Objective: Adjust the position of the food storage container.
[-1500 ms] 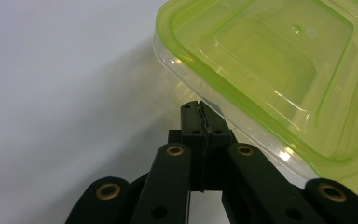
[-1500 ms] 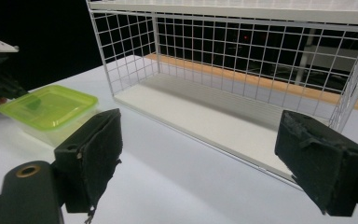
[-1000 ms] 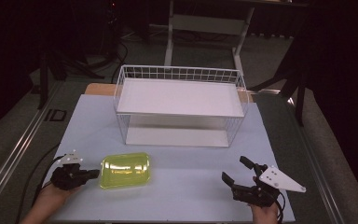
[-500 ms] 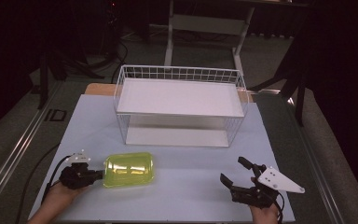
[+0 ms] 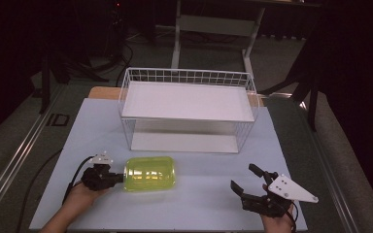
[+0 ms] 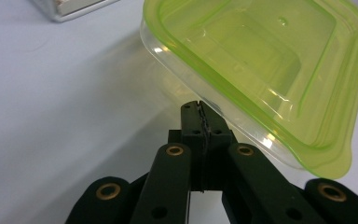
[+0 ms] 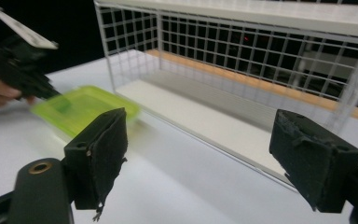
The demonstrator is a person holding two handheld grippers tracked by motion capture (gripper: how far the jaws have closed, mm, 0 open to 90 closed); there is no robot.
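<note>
With our left tool (image 5: 108, 177) clenched on the translucent yellow-green plastic container's (image 5: 150, 173) rim and our right tool (image 5: 253, 190) released, we should keep it level toward the white wire shelf rack (image 5: 187, 109).

Dark room — grey floor (image 5: 9, 141), white desk frame (image 5: 213, 24) behind the table (image 5: 92, 126).

The white wire rack (image 5: 187, 109) is the main obstacle, standing across the far middle of the tabletop (image 5: 204, 194). Its long front side is open between 2 shelves, while mesh closes its ends. In front of the rack lies a broad bare strip. The yellow-green container (image 5: 149, 173) blocks that strip's left part; the left gripper (image 5: 118, 178) pinches its rim. Right of the container, bare surface runs to the right gripper (image 5: 245, 182), jaws spread.
</note>
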